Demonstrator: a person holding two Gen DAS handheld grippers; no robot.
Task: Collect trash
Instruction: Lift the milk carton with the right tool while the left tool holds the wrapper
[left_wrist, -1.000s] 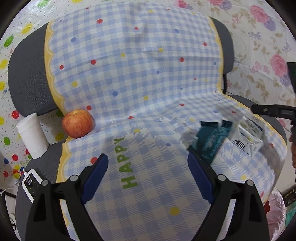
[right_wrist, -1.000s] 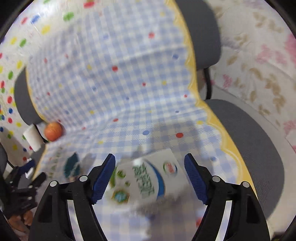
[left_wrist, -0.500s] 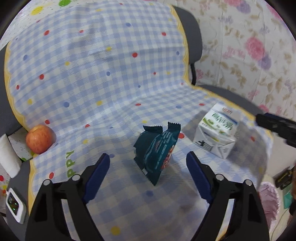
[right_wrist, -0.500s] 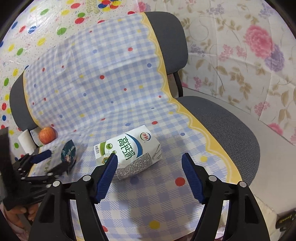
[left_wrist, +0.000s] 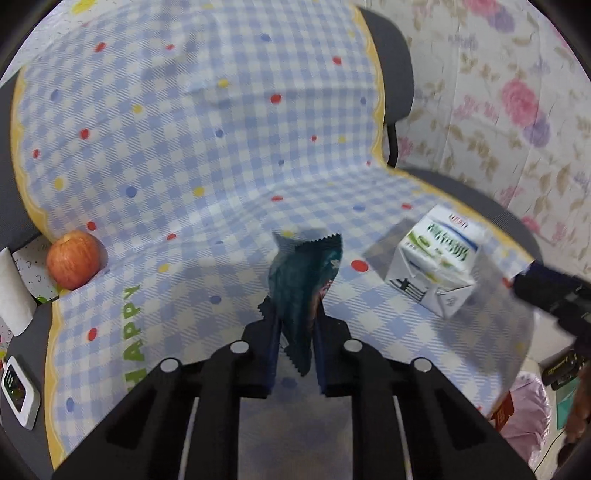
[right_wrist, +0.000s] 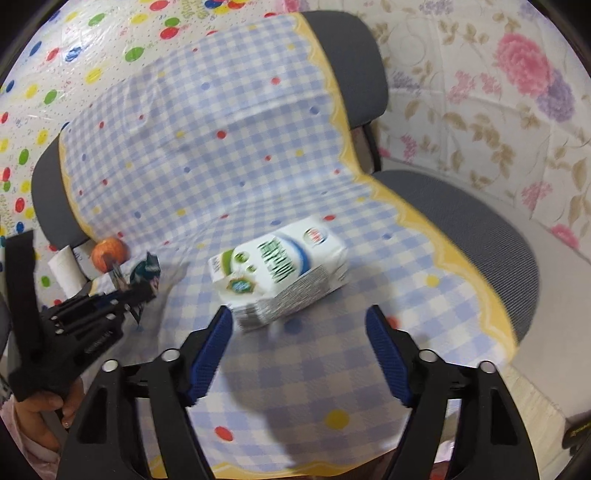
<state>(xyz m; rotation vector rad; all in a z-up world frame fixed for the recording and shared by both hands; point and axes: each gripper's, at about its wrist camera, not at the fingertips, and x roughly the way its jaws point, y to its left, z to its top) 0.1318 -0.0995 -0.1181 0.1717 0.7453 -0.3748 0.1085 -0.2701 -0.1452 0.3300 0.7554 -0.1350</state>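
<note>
- I see the grey chair (right_wrist: 476, 236) filling most of both views; its seat and backrest are padded, and behind it hangs a flowered sheet (right_wrist: 517, 92) on the right and a sheet with colour dots (right_wrist: 55, 74) on the left.
- A blue-white checked cloth (left_wrist: 207, 155) with a yellow wavy border lies over the backrest and the seat. The green word "HAPPY" is printed near its left edge.
- My right gripper (right_wrist: 299, 343) has its 2 blue-padded tongs wide apart; they have just been opening a little more. Nothing is pressed between them. It hovers over the front of the seat.
- My left gripper (left_wrist: 297, 339) has just been closing, and now its tongs are together, clamped on the dark teal snack wrapper (left_wrist: 304, 280). The wrapper stands up from the pads, near the middle of the seat, and its zigzag lower edge hangs between the fingers.
- The white milk carton (right_wrist: 280, 273) lies on its side on the cloth, just ahead of the right tongs and a little toward the left one. I cannot tell if the left pad touches it. In the left wrist view it is to the right of the wrapper, apart from it.
- A red apple (left_wrist: 74, 264) sits at the left edge of the seat, against the backrest.
- Beside the apple, off the cloth, stands a white paper roll (left_wrist: 13, 291).
- A small white device with a screen (left_wrist: 18, 393) lies at the front left corner of the seat.
</note>
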